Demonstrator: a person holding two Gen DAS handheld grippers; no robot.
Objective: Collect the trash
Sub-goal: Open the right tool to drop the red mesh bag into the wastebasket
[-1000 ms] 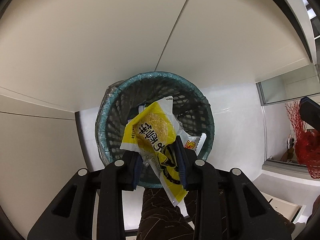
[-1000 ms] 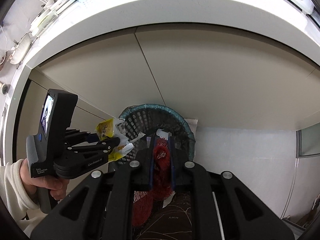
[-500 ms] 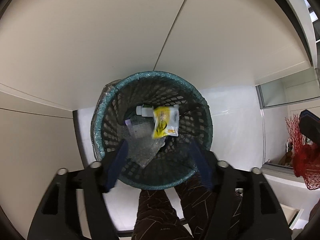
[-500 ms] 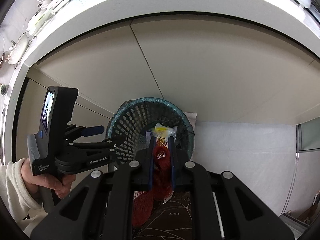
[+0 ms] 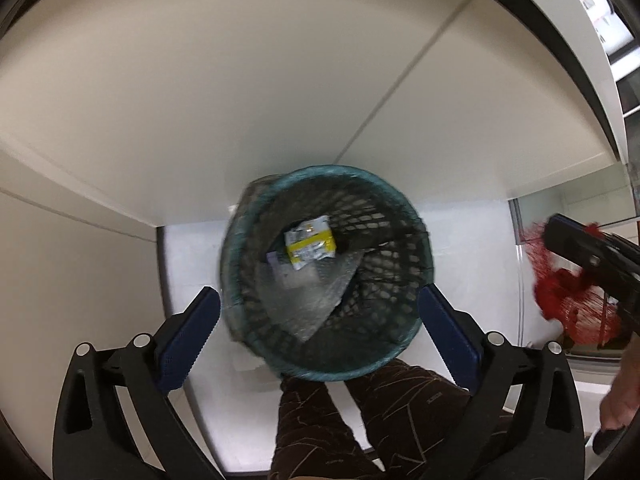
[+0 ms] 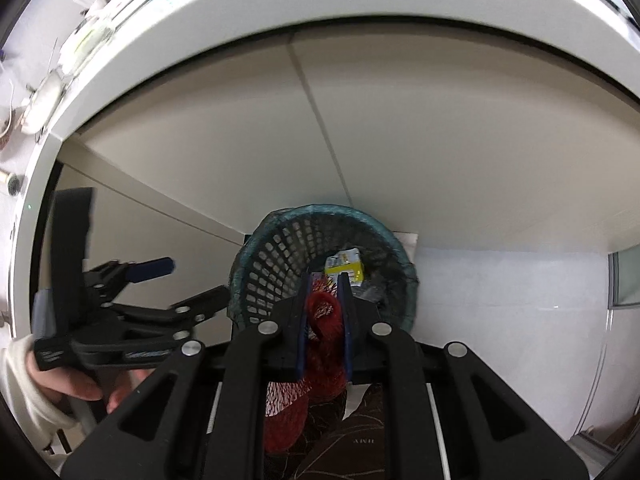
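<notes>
Looking down the right gripper (image 6: pixel 324 300), we see our jaws pinched narrow on a red mesh net bag (image 6: pixel 320 320), most of which hangs slack below and behind the fingers. The teal mesh wastebasket (image 6: pixel 280 248) lies straight ahead of those jaws and a little lower, its round mouth tilted toward us. That is the relation our next move turns on, as we judge it: the bag must travel forward past the near rim before we let go, or its dangling tail could drape outside.

Our left gripper (image 5: pixel 320 320) hangs above the basket with jaws spread wide and nothing between them; its blue pads (image 5: pixel 192 340) straddle the near rim. In the right wrist view it sits off to the left of the basket, apart from the rim, so the right hand is the nearer one for the drop.

Inside the basket a yellow snack wrapper (image 5: pixel 310 242) lies on clear crumpled plastic film (image 5: pixel 320 300), its long axis running across our view. The space above them looks free.

A beige cabinet front (image 6: pixel 440 140) stands just behind the basket, so room lies on our side only. Our own legs in dark patterned trousers (image 5: pixel 360 420) stand against the near rim.
</notes>
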